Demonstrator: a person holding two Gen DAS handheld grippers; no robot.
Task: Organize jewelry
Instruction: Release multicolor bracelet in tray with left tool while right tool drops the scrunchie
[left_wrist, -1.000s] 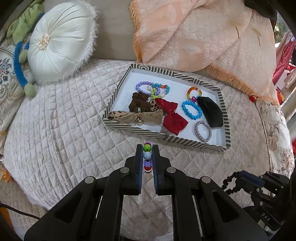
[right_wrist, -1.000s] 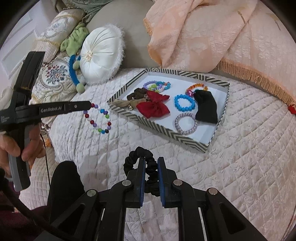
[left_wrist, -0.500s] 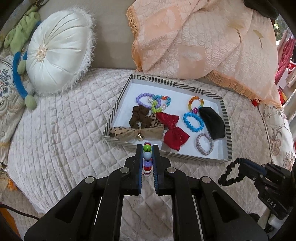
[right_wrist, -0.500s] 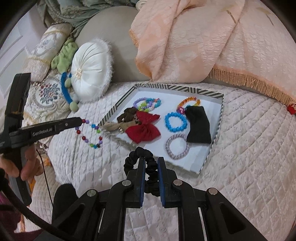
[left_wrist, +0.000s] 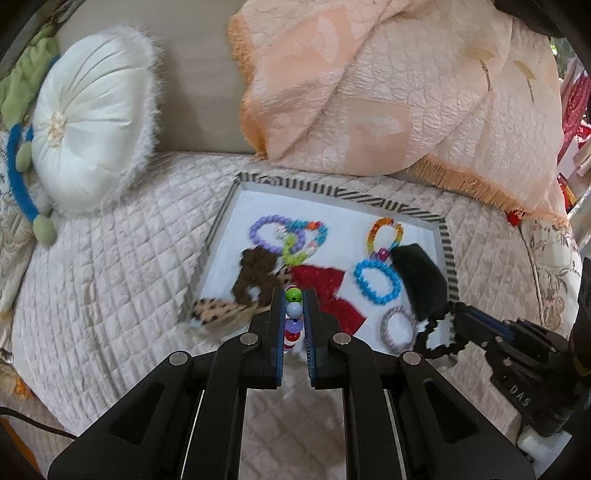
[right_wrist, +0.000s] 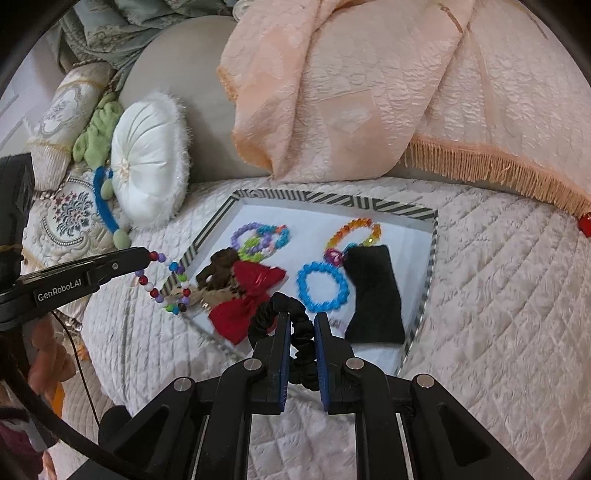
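Observation:
My left gripper (left_wrist: 294, 295) is shut on a multicoloured bead bracelet (left_wrist: 293, 310), held over the near left rim of the striped tray (left_wrist: 447, 243). From the right wrist view the same bracelet (right_wrist: 168, 284) hangs as a loop from the left gripper (right_wrist: 147, 255). My right gripper (right_wrist: 301, 321) is shut on a black scrunchie (right_wrist: 275, 310) above the tray's (right_wrist: 428, 273) near edge. In the tray lie a red bow (right_wrist: 251, 295), a blue bracelet (right_wrist: 323, 286), a black cloth piece (right_wrist: 373, 291), a brown scrunchie (left_wrist: 255, 273) and other bead bracelets.
The tray rests on a quilted cream cushion (left_wrist: 110, 280). A round white pillow (left_wrist: 88, 136) sits at the back left, and a peach fringed throw (right_wrist: 369, 92) hangs over the backrest. A hand (right_wrist: 44, 362) holds the left gripper's handle at the left.
Both grippers have moved forward toward the tray, each still holding its piece. The bead bracelet and the black scrunchie now hang over the tray's near edge instead of over the cushion.

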